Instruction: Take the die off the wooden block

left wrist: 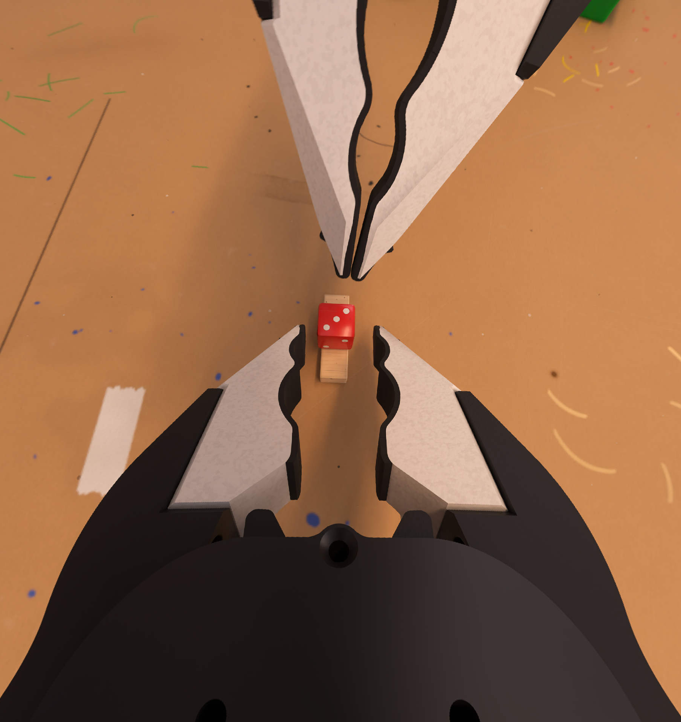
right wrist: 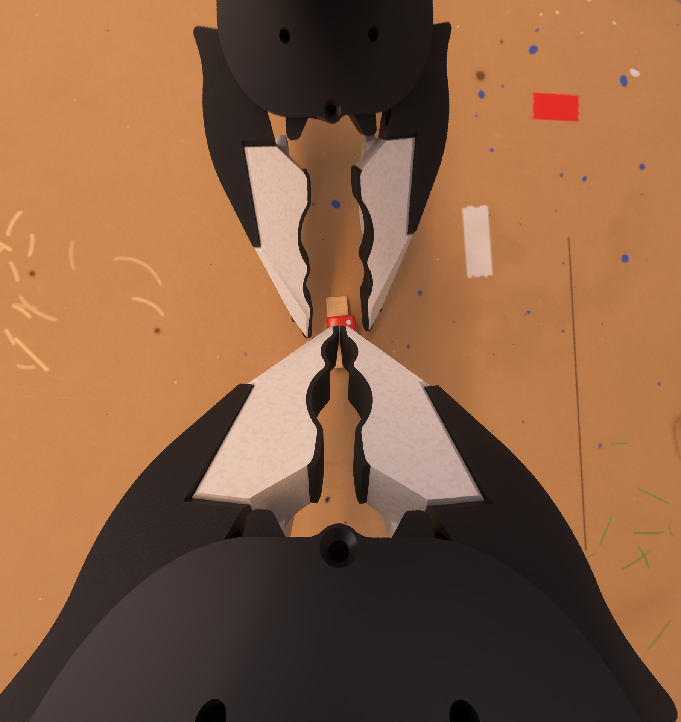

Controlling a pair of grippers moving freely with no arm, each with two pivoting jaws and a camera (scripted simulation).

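A red die (left wrist: 336,324) with white pips sits on a small pale wooden block (left wrist: 334,367) that lies on the brown table. My left gripper (left wrist: 339,329) is open, with one fingertip on each side of the die and not touching it. My right gripper (left wrist: 348,275) comes in from the far side, shut and empty, its tips just beyond the block's far end. In the right wrist view, the right gripper (right wrist: 339,331) covers most of the die (right wrist: 341,321). The block (right wrist: 337,306) shows behind it, between the left gripper's fingers (right wrist: 370,312).
A strip of white tape (left wrist: 110,441) lies flat on the table to the left, and also shows in the right wrist view (right wrist: 477,241). A green block (left wrist: 599,9) sits at the far top right. A flat red patch (right wrist: 555,106) marks the table. Paint specks and scratches cover the brown table.
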